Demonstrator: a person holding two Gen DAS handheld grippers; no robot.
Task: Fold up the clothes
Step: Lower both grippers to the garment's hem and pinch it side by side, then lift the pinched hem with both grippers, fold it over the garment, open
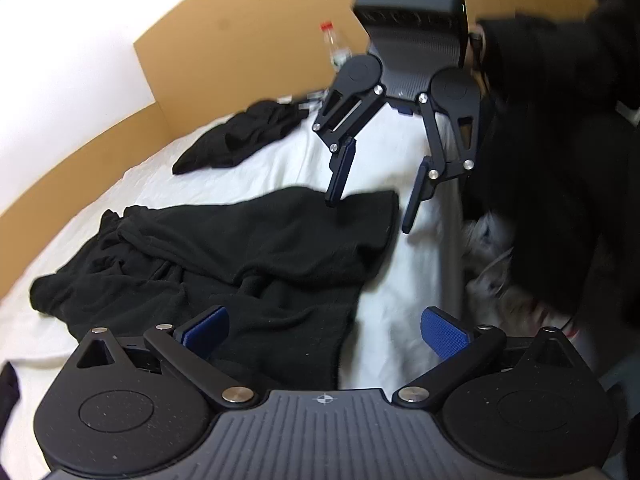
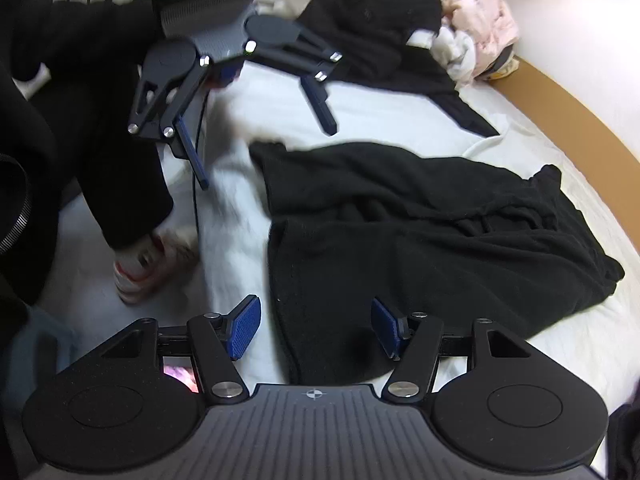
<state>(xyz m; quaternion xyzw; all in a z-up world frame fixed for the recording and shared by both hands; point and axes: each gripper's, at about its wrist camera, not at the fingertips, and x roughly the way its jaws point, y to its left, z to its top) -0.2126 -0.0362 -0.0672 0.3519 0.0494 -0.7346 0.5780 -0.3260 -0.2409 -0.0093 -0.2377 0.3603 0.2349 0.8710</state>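
From the left wrist camera, I saw my left gripper [image 1: 324, 330] with its jaws spread wide and nothing between the blue pads; it hovered over the near end of the black garment [image 1: 240, 256], which lay rumpled on the white sheet [image 1: 392, 152] close to the bed's edge. Across from me, the right gripper [image 1: 370, 208] hung above the garment's far corner, jaws apart, pinching nothing. A second dark garment [image 1: 240, 136] sat well apart near the wooden headboard [image 1: 100, 132].

From the right wrist camera, the right gripper [image 2: 316, 330] straddled the garment's [image 2: 420, 232] hem edge, pads clear of the cloth. The left gripper [image 2: 266, 152] hovered over the opposite corner, also spread.

My judgement: both ends needed catching at matching corners, taking a single layer, then pulling apart evenly to flatten the bunched middle before any fold. Grabbing sheet along with cloth was the risk.
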